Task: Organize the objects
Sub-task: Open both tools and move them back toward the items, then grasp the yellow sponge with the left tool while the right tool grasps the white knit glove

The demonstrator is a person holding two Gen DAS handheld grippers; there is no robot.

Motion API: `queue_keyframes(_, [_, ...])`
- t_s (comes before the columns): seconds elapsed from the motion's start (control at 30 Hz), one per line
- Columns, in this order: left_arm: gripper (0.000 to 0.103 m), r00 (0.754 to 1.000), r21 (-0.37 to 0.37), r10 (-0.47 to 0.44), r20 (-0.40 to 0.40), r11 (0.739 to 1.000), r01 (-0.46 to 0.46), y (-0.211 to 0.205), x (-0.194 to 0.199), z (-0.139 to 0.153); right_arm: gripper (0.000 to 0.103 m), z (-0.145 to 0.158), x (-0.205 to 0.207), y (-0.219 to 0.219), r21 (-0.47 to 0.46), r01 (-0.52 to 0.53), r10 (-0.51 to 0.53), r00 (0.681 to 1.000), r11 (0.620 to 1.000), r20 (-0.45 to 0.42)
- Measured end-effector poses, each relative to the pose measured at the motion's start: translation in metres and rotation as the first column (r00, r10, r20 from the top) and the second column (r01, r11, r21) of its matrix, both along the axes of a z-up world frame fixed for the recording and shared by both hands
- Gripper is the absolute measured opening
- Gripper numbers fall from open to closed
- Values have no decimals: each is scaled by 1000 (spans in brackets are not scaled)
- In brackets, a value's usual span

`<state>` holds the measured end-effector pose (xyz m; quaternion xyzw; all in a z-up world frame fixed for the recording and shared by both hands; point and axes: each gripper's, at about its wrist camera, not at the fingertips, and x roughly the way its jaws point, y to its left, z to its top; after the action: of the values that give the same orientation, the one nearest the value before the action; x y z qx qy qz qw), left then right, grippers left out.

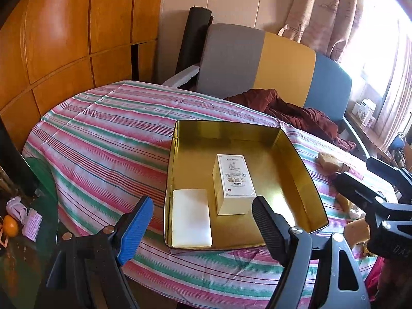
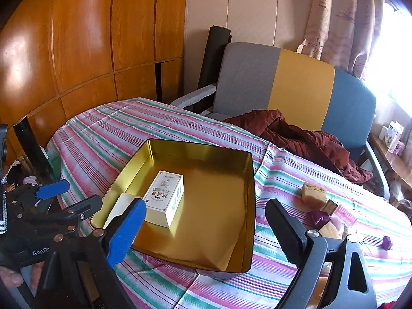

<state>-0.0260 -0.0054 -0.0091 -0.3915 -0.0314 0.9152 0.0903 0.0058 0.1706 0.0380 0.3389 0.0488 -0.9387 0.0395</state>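
Gold tin [image 1: 296, 154] on striped worktop [image 1: 103, 134], holding white box [image 1: 233, 180] and pale slab [image 1: 190, 219], just ahead of left gripper [image 1: 203, 221] and right gripper [image 2: 206, 229], both spread, empty

"GenRo", cut off, stands in white on the left gripper [image 2: 59, 195] at the lower left. The box [image 2: 164, 197] in the tin carries print too small to read.
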Motion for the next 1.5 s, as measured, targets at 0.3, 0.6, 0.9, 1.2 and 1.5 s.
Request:
queue_keyframes(0.3, [80,1000,27,-13,16,1000,13,2,-1,0,97,-3,1,9,-3,17,-17,1000,1000,1])
queue_keyframes(0.6, [80,991,81,-114,71,991,108,24,-7,-4,98,-33,14,53,-22,76,-74,995,997,74])
queue_keyframes(0.9, [81,912,148,-398,98,912,382,97,-5,-5,98,-56,59,147,-39,241,-233,962,970,141])
queue_keyframes(1.2, [85,747,127,-649,142,760,637,198,18,-16,98,-65,120,266,-32,517,-498,837,855,228])
queue_keyframes(1.5, [94,589,71,-798,124,600,797,274,49,-30,98,-86,145,325,-162,652,-586,745,741,319])
